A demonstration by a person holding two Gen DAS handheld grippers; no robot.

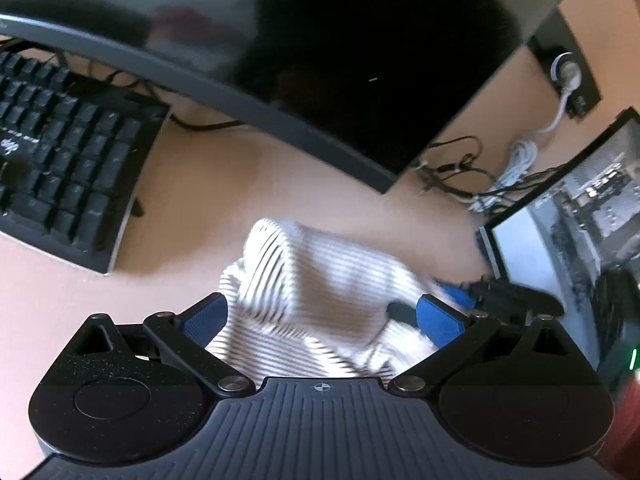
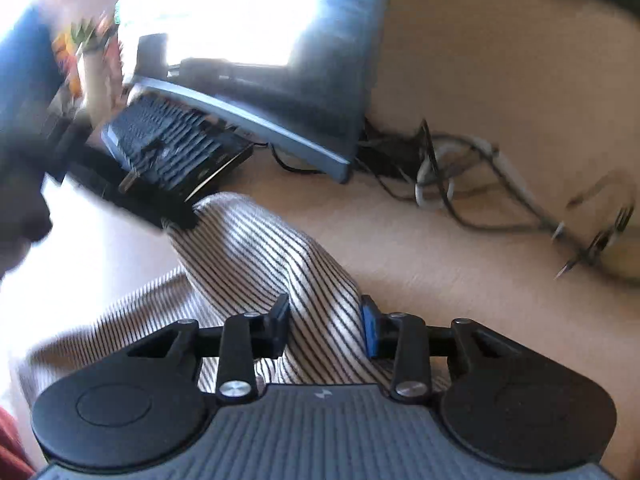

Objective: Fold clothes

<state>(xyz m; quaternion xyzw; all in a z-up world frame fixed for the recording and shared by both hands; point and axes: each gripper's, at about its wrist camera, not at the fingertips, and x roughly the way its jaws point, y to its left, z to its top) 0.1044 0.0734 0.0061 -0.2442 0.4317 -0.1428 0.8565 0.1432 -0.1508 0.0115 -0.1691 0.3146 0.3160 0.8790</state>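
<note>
Striped garment [image 2: 256, 264] pinched in right tongs [image 2: 325, 330]; left tongs [image 1: 320, 316] spread wide.

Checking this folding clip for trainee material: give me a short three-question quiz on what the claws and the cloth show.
1. True or false: the right claw is shut on the striped garment.
2. In the left wrist view, what lies left of the garment? A keyboard, B mug, C book.
3. Fill in: the left claw's jaws stand ___.
Key: 1 true; 2 A; 3 open.
</note>
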